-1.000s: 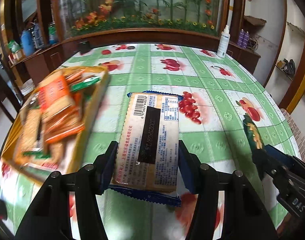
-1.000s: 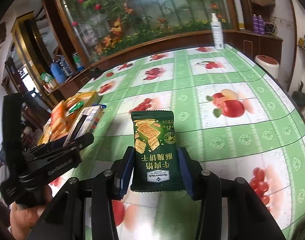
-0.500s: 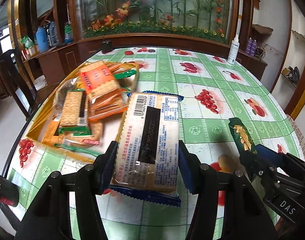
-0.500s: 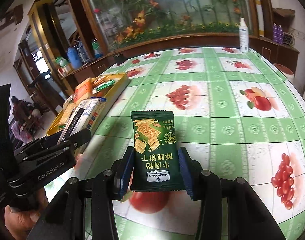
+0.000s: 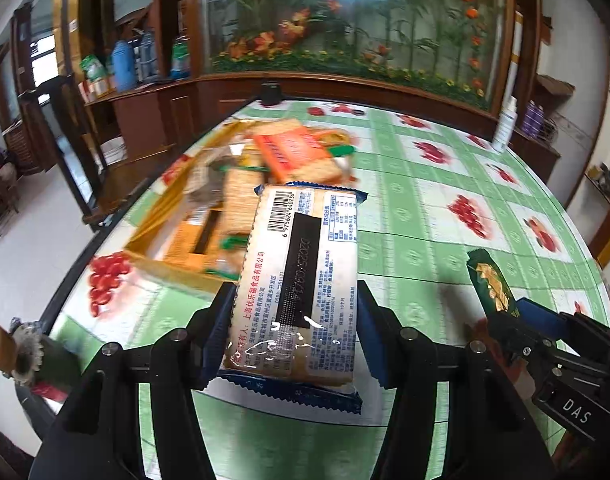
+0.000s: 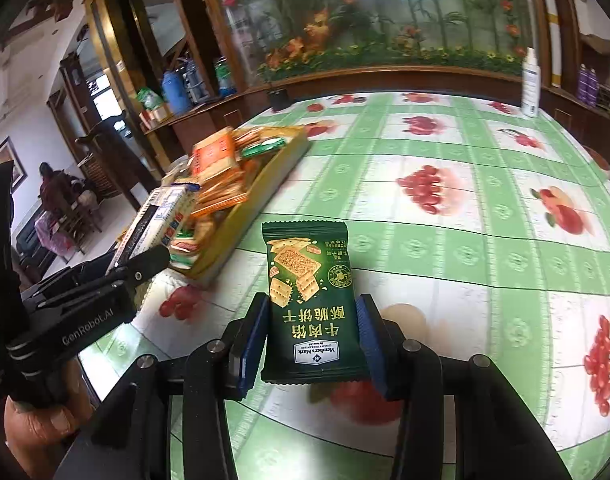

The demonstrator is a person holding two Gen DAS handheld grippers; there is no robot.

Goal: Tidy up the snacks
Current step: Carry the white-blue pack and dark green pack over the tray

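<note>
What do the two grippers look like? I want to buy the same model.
Both are matte black with silver screws and blue ridged pads inside the fingers. The left gripper carries white "GenRobot.AI" lettering on its side; the right gripper shows "DAS". A bare hand holds the left one; no sleeve or cable shows.

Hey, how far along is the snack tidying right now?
Done: the yellow rectangular tray already holds a pile of orange and clear-wrapped cracker packs. In hand: the left claw grips a blue-edged cracker packet near the tray; the right claw grips a dark green biscuit packet over the fruit-print green tablecloth. Left: both packets are not yet in the tray.
</note>
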